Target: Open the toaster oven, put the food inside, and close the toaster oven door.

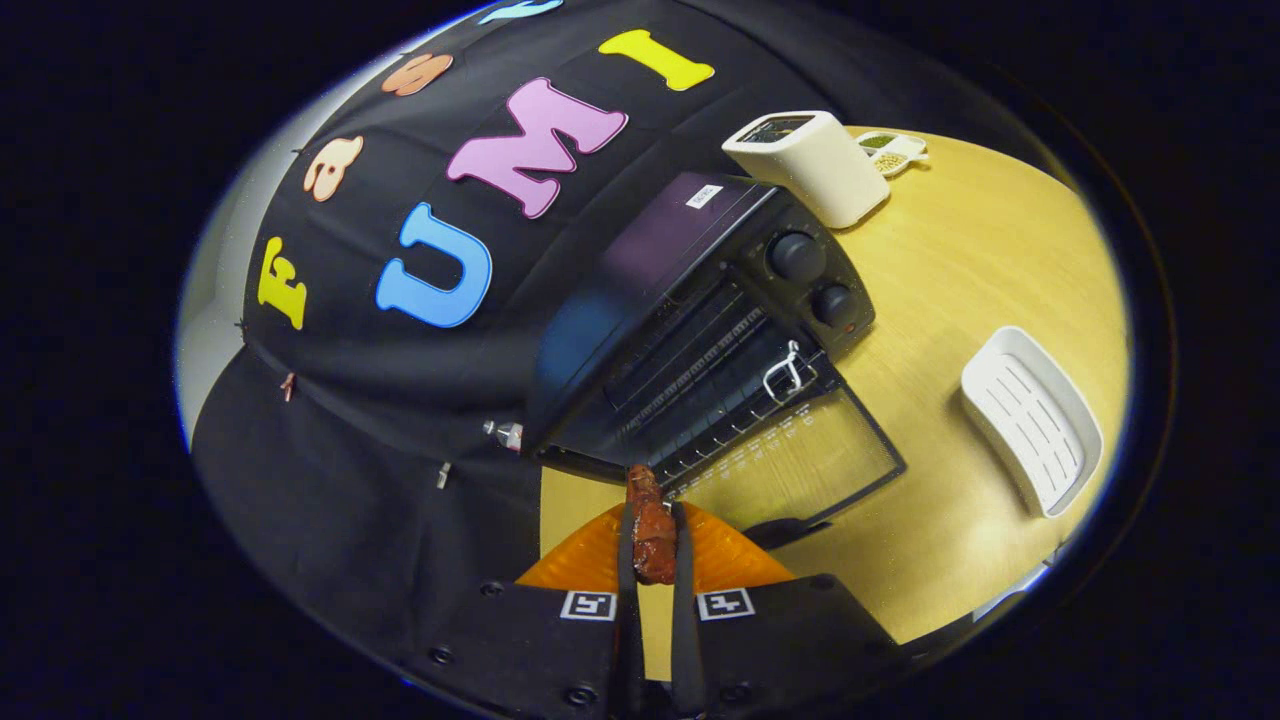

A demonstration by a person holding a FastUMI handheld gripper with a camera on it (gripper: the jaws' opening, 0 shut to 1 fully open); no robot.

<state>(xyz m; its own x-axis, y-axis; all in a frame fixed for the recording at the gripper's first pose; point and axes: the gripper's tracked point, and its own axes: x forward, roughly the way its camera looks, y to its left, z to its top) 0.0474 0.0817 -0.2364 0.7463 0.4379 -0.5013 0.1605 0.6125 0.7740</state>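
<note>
A pale yellow wood-grain desk [960,300] carries everything here, backed by the booth's black cloth wall. On it stands one black toaster oven [690,300] with its glass door [800,465] swung fully down and lying flat toward the near side, so the cavity is open. Inside, wire racks [700,385] show, and a small metal clip-like handle [785,375] sits on the front rack. Two round black knobs [815,280] sit on the oven's control panel, one beside the other.

Just past the oven stands one white boxy pop-up toaster [815,165], close to the oven's far corner. Beyond it lies a small white divided dish [893,150] with greenish contents in two compartments. Well apart from the oven, out on the open desk, lies one white slotted plastic tray [1030,420].

The gripper [653,545] is clamped on one reddish-brown piece of food [652,525], long and lumpy, with both fingers pressing its sides. The food sticks out ahead of the fingertips, its tip pointing at the lower near corner of the oven's opening, just short of it. Nothing lies between the food and the cavity; the lowered door is off to the side of the fingers' line.
</note>
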